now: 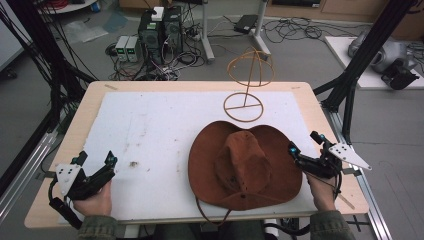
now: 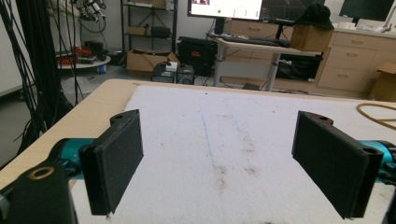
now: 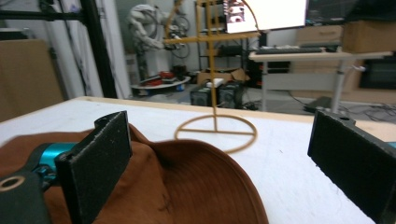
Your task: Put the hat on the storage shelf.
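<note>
Hat (image 1: pixel 245 165) of brown suede lies crown-up on the white mat (image 1: pixel 150 130) that covers the wooden desk (image 1: pixel 90 100), toward the person's right and near the front edge, with its thin chin cord looping off the near side of the brim. Just beyond it, farther from the person, stands a tan wire hat stand (image 1: pixel 248 87): a ring base flat on the mat, a thin post, and a rounded cage on top. The brim's far edge comes close to the ring base, though touching cannot be told from the high view.

The right hand-held gripper (image 1: pixel 306 145) sits at the hat's right rim, held in the person's right hand (image 1: pixel 322 192) by the desk's right edge. Its jaws are spread wide and grip nothing; in the right gripper view (image 3: pixel 219 154) the brim passes under the left jaw, while the right jaw hangs over bare mat, and the stand rises straight ahead between them.

The left hand-held gripper (image 1: pixel 96 159) is well apart from the hat, over the near left corner of the mat, held in the left hand (image 1: pixel 95 202). Its jaws are likewise wide apart and empty; the left gripper view (image 2: pixel 224 163) has stained white mat between them
</note>
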Tool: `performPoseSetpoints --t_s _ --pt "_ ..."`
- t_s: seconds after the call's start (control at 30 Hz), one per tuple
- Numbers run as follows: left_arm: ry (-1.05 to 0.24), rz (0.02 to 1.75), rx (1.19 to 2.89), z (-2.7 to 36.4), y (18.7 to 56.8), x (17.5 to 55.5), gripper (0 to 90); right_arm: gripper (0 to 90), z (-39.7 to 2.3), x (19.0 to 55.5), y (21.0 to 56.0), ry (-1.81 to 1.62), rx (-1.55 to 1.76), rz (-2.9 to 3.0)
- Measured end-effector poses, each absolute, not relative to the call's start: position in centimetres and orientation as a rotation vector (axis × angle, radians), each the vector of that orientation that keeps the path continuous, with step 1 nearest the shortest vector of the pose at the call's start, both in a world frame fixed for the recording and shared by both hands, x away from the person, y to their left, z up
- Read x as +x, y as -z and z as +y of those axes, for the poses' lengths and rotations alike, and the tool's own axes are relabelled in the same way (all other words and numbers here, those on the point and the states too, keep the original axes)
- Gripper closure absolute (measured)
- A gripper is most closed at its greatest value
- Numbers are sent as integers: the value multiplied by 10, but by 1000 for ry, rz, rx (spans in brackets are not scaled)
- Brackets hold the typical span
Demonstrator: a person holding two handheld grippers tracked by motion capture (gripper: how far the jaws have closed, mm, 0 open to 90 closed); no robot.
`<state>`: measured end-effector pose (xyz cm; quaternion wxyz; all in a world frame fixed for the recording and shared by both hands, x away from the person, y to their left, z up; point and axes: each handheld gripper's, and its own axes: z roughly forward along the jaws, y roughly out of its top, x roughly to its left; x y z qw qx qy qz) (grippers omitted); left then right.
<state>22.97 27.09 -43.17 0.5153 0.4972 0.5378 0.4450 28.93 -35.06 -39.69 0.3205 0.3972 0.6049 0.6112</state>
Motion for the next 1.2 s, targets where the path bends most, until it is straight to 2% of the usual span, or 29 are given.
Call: performPoseSetpoints --t_s 0.2,0.47,1.0,1.03,1.07,1.13,1.17,1.2 --pt "-1064 1295 1189 271 432 231 166 54 -343 301 390 -1652 901 1825" --pt "-1054 1287 1196 269 432 232 166 55 -313 320 391 -1512 576 2345" --pt "-1049 1290 1191 272 433 231 167 68 -289 336 420 -1426 570 2554" --pt "-1049 1289 1192 272 433 231 166 154 -289 336 421 -1423 572 2559" --pt "-1048 1289 1192 272 433 231 166 318 -290 336 420 -1423 531 2570" --pt "-1048 1288 1194 272 433 231 167 495 -289 335 420 -1423 500 2573" --pt "-1048 1288 1194 272 433 231 166 495 -289 335 420 -1423 500 2573" --pt "-1046 1287 1194 271 433 231 166 616 -289 334 420 -1423 484 2573"
